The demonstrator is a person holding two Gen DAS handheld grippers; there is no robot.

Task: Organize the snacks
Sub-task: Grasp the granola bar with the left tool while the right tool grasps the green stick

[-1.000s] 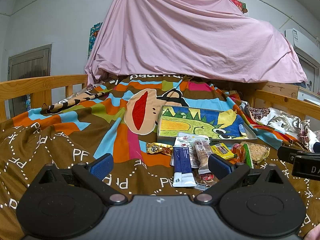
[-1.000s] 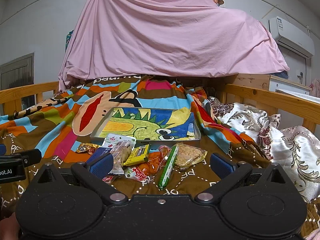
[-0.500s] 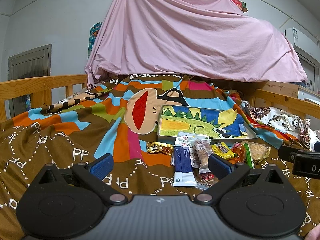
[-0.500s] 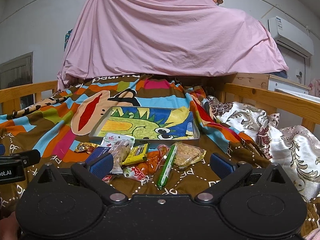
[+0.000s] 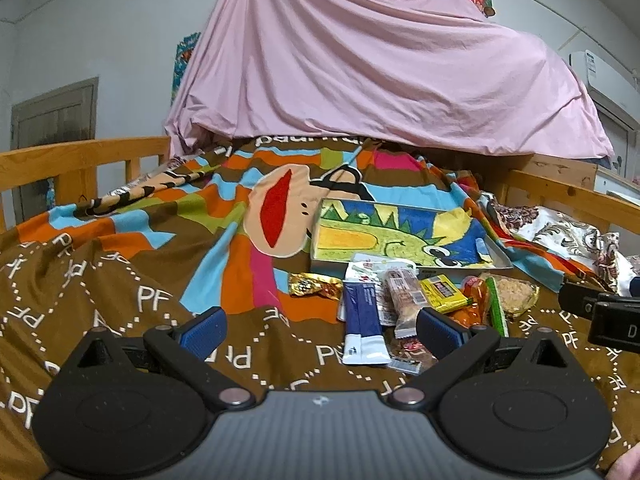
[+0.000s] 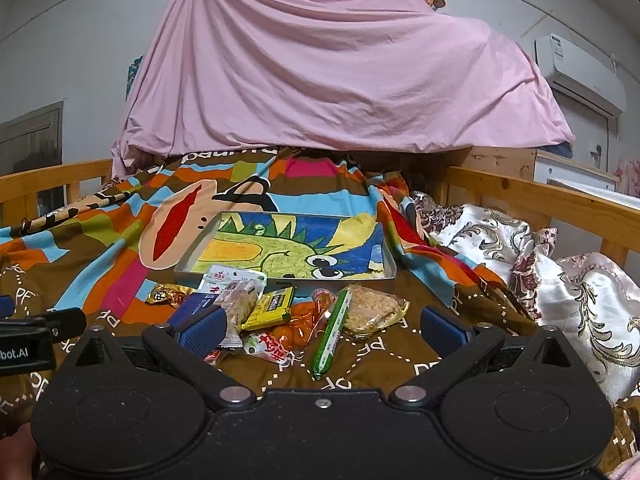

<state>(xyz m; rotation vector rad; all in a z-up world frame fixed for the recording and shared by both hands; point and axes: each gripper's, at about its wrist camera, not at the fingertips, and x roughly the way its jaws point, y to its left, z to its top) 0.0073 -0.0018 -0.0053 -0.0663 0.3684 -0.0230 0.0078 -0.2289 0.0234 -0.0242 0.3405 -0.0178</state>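
A heap of wrapped snacks lies on the bedspread in front of a shallow metal tray (image 5: 498, 257) (image 6: 188, 261) with a dinosaur picture inside. The heap holds a blue and white packet (image 5: 363, 320), a gold candy (image 5: 310, 285) (image 6: 165, 293), a yellow packet (image 5: 442, 293) (image 6: 273, 306), a green stick (image 6: 333, 330) and a crumbly cake (image 6: 370, 309). My left gripper (image 5: 320, 330) is open and empty, just short of the heap. My right gripper (image 6: 322, 326) is open and empty, with the heap between its fingers' line of sight.
Wooden bed rails (image 5: 80, 160) (image 6: 540, 196) run along both sides. A pink sheet (image 6: 328, 80) drapes over the bed's far end. Patterned white pillows (image 6: 560, 272) lie at the right. The other gripper shows at each view's edge.
Both grippers have edged slightly forward towards the snacks. Nothing was taken hold of.
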